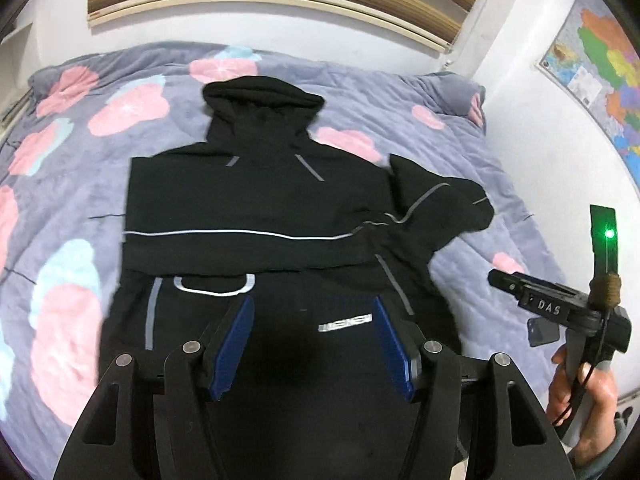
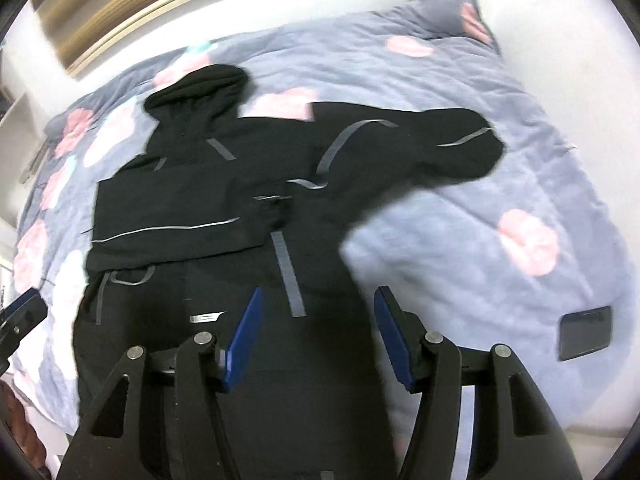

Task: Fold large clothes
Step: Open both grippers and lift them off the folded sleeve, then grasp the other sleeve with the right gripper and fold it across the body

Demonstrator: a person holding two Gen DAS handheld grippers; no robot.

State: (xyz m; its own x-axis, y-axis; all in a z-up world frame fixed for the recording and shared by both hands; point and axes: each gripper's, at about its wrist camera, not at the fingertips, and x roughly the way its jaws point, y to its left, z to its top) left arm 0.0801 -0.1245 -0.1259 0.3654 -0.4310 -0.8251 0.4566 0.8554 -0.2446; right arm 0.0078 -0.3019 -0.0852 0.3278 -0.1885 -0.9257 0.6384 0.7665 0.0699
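Spread across a bed, a black hooded jacket [image 1: 256,208] with thin grey reflective stripes lies flat, hood [image 1: 262,98] pointing toward the far wall and hem toward the viewer. Its left sleeve appears already folded across the chest, making a straight band edged by a pale line, while the other sleeve [image 2: 432,148] lies loose and rumpled out to the right. A small white logo [image 1: 346,326] sits low on the body. The cloth looks soft and limp, fairly thick, probably heavier than a shirt, so it is likely to sag and drag when lifted and needs support at two points; good places to take hold seem to be the cuff of the loose sleeve, or the two hem corners nearest the viewer. The left gripper [image 1: 314,344] hangs above the lower part of the jacket, its blue-padded jaws parted with nothing between them. The right gripper [image 2: 318,338] is likewise above the jacket's lower right side, jaws apart and empty. Under the jacket lies a grey quilt [image 1: 460,128] printed with pink and pale blue flowers. A dark phone [image 2: 586,332] rests on the quilt, well apart to the right of the jacket. A person's hand [image 1: 588,400] grips the right tool's handle, and a colourful map [image 1: 600,76] hangs on the white wall.
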